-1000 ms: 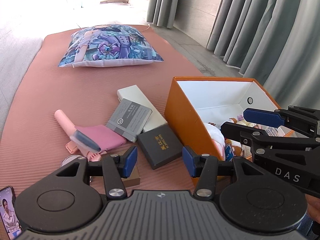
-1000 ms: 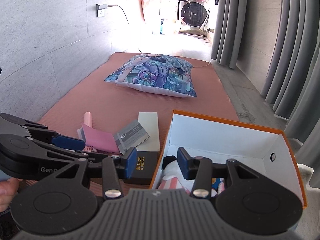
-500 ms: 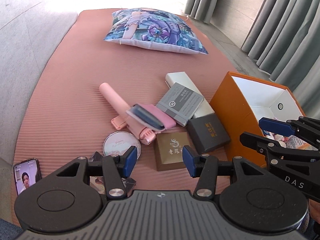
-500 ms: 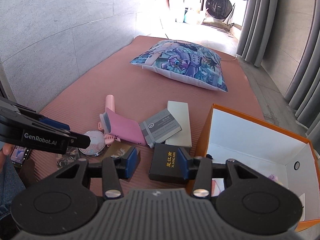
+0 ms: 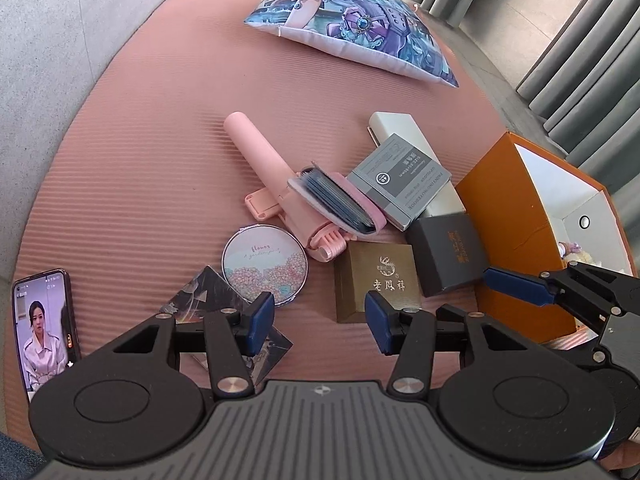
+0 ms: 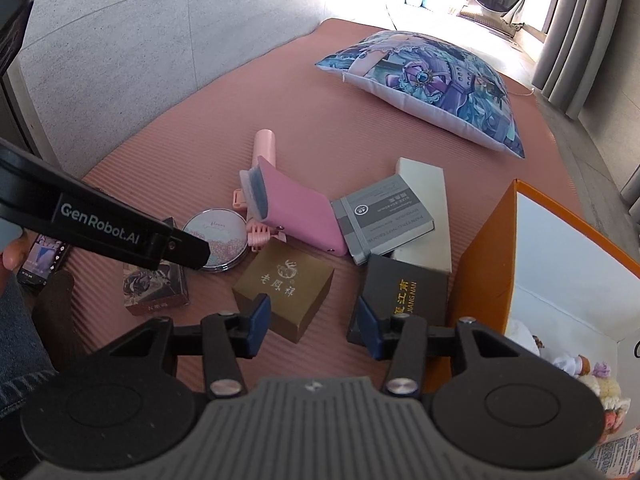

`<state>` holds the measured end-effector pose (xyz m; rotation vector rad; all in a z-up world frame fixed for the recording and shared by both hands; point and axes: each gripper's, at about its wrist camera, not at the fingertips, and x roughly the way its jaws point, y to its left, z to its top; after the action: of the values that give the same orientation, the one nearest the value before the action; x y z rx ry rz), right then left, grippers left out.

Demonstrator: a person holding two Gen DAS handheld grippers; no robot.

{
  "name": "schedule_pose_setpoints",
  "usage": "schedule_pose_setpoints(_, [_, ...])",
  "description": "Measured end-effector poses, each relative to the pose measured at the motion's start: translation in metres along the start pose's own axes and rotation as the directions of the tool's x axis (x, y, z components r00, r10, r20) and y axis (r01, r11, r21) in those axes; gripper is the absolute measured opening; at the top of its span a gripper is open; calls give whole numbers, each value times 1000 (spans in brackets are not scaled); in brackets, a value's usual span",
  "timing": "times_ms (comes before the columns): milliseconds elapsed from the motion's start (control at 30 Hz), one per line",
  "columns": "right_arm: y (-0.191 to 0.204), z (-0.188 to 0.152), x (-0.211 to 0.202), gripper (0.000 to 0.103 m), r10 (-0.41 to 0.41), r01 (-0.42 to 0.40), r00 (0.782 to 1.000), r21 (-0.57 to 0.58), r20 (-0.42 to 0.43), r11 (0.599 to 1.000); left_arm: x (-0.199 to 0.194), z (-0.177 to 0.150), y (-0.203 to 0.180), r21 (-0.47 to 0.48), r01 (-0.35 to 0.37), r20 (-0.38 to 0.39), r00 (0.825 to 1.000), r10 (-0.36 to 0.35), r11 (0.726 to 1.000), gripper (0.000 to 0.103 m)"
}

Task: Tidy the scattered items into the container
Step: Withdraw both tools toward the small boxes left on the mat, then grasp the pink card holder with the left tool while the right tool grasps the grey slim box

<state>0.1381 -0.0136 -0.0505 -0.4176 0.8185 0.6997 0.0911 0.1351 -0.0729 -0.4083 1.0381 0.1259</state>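
The orange box point(image 5: 516, 216) stands open at the right on the pink mat, with soft toys inside point(image 6: 576, 364). Scattered to its left lie a gold box point(image 5: 376, 280), a black box point(image 5: 448, 252), a grey notebook point(image 5: 404, 184), a white box point(image 5: 394, 126), a pink card holder point(image 5: 340, 200), a pink fan point(image 5: 260, 152) and a round mirror point(image 5: 265, 268). My left gripper point(image 5: 320, 320) hangs open above the mat between the mirror and the gold box. My right gripper point(image 6: 312, 320) is opening over the gold box point(image 6: 286, 280) and black box point(image 6: 408, 292), gripping nothing.
A printed pillow point(image 5: 352, 28) lies at the far end of the mat. A phone point(image 5: 44, 328) with a lit screen and a dark patterned box point(image 6: 156, 288) sit at the near left. Grey curtains point(image 5: 580, 52) hang behind the orange box. A denim-clad leg point(image 6: 20, 320) is at the left.
Both grippers have swung left from the orange box and sunk toward the scattered items, which now look larger. The mirror, gold box and phone came into view.
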Motion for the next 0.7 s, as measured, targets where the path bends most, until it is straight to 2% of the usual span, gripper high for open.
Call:
schedule_pose_setpoints(300, [-6,13,24,52,-92,90,995,-63,-38,994,15,10,-10,14,-46,-6,999,46,999,58])
schedule_pose_setpoints(533, [-18,32,30,52,-119,113,992,-137,-37,984,-2,32,-13,-23,-17,92,996,19,1000,60])
schedule_pose_setpoints(600, [-20,37,30,52,-117,111,993,-146,-33,983,-4,39,-13,-53,-2,101,995,8,999,67])
schedule_pose_setpoints(700, [-22,42,28,52,-108,103,994,-158,-27,982,-1,49,-7,-134,12,91,996,0,991,67])
